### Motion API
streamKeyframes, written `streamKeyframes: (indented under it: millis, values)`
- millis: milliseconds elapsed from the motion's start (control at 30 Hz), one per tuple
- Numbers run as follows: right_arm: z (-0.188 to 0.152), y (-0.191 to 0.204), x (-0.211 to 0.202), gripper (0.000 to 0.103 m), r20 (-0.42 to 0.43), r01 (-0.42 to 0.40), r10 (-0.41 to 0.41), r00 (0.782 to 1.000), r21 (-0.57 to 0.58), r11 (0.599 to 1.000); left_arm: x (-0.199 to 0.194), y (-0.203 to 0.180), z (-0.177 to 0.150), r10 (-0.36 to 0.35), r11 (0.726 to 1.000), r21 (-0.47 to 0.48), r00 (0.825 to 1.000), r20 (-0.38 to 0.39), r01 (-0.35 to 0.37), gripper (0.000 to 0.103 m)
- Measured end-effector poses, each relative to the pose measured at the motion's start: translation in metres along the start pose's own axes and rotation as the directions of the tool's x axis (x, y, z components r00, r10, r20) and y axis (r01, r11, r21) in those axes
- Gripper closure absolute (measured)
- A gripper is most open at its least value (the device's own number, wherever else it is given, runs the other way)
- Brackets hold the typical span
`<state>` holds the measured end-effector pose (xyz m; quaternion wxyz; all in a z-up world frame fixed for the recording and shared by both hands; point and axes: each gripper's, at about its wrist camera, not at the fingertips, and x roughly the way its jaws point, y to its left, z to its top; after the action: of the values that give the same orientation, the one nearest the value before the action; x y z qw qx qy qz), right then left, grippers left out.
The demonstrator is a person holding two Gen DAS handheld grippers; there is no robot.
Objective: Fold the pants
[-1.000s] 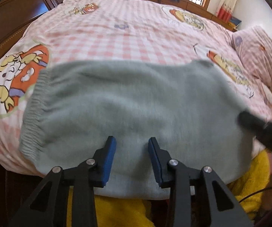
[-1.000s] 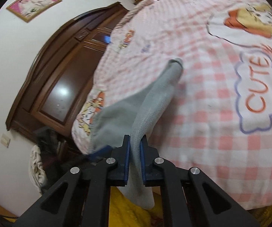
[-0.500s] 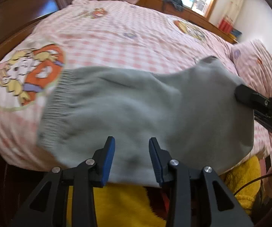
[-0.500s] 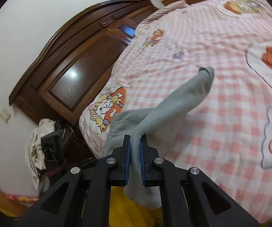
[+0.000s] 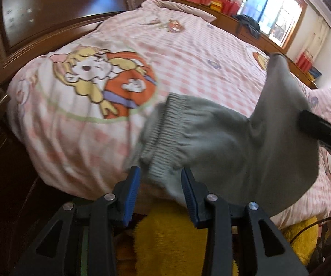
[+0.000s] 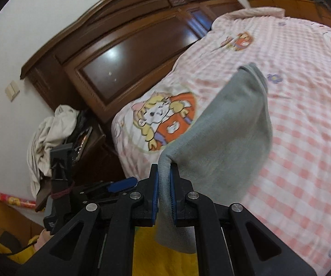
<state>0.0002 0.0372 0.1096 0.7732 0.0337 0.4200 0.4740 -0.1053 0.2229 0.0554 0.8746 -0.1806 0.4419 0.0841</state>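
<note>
The grey pants hang lifted over the near edge of the bed, their ribbed waistband sagging toward the left. My left gripper is open, with the waistband corner drooping between its blue pads, not clamped. My right gripper is shut on a fold of the grey pants, which rise from it in a raised flap and dangle below the jaws. In the left wrist view the right gripper's black tip holds the cloth at the right.
The bed wears a pink checked cover with cartoon prints. A dark wooden headboard stands at the left, a nightstand with heaped cloth beside it. Yellow fleece lies below the grippers. A window and low cabinet line the far wall.
The right gripper has lifted its end of the pants up and over toward the left. The flat cloth has bunched, and the waistband has slid in toward the open left gripper.
</note>
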Motion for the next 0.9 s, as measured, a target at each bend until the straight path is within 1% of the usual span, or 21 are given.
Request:
streamKeyframes:
  millis: [133,367,467,667,733,833,900]
  values:
    - [0.005,0.004,0.035,0.093,-0.053,-0.037,0.039,0.998,0.029,0.999,-0.003,0.013,-0.001,0.013,1.0,-0.016,1.0,0.006,-0.012,0.065]
    - [0.008,0.007,0.084,0.093,-0.121,-0.069,0.081,0.989,0.102,0.992,-0.005,0.034,-0.001,0.013,0.998,-0.056,1.0,0.012,-0.012,0.065]
    - [0.009,0.009,0.101,0.093,-0.145,-0.058,0.073,0.987,0.107,0.993,-0.007,0.041,-0.003,0.009,0.997,-0.072,1.0,0.017,-0.008,0.065]
    - [0.005,0.012,0.133,0.093,-0.193,-0.009,0.024,0.981,0.077,0.997,-0.004,0.051,-0.005,0.011,0.996,-0.092,1.0,0.008,-0.01,0.065]
    - [0.003,0.011,0.141,0.092,-0.204,0.003,0.013,0.979,0.08,0.997,-0.005,0.053,-0.006,0.008,0.995,-0.098,1.0,0.007,-0.007,0.065]
    - [0.002,0.009,0.143,0.085,-0.206,-0.01,0.034,0.978,0.116,0.993,-0.005,0.053,-0.007,0.007,0.995,-0.097,1.0,0.007,-0.006,0.065]
    - [0.004,0.013,0.138,0.078,-0.205,-0.016,0.039,0.978,0.11,0.994,-0.006,0.053,-0.005,0.007,0.996,-0.091,1.0,0.01,-0.006,0.065]
